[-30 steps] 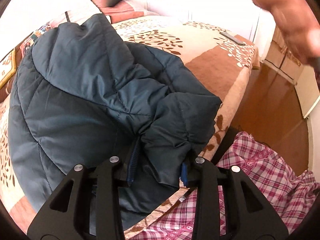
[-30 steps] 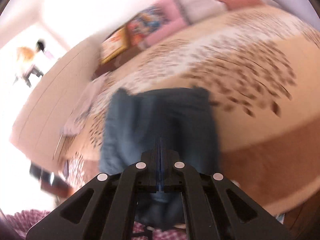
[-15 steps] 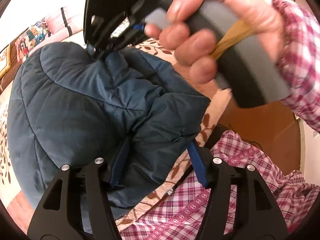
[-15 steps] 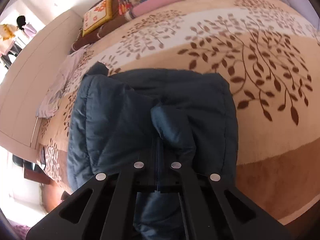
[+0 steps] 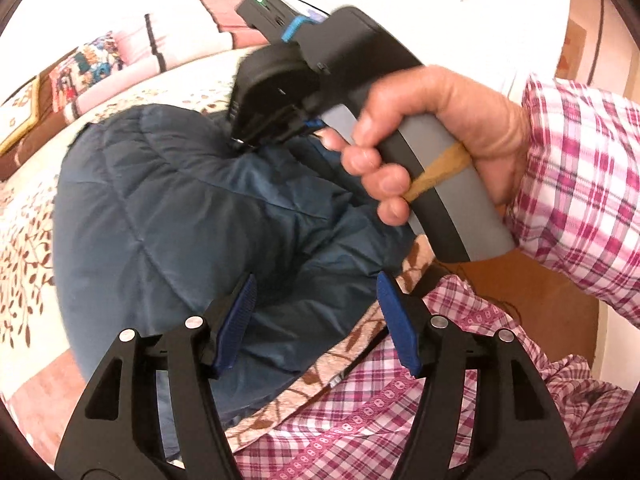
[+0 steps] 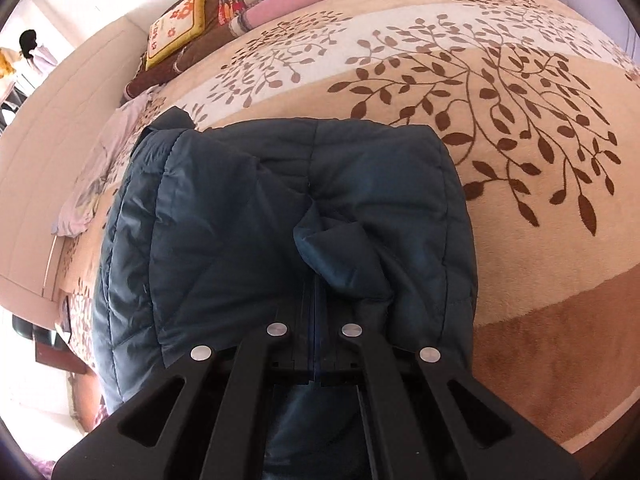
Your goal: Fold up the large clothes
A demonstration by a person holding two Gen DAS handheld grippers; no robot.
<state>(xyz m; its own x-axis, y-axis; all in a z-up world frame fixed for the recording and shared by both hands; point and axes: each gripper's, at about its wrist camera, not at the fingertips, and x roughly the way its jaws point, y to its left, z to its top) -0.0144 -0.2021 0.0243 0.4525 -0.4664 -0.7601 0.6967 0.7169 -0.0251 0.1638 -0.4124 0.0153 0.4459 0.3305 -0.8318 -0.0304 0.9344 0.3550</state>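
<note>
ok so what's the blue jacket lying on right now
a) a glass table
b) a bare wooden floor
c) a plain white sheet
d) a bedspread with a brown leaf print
d: the jacket lies folded on a bedspread printed with brown leafy branches on cream and tan bands, which shows around it on both sides.

Black grippers (image 5: 316, 320) with blue ribbed pads (image 5: 236, 320), silver screws, a grey handle (image 5: 448, 184), pink checked sleeve (image 5: 580, 176)
</note>
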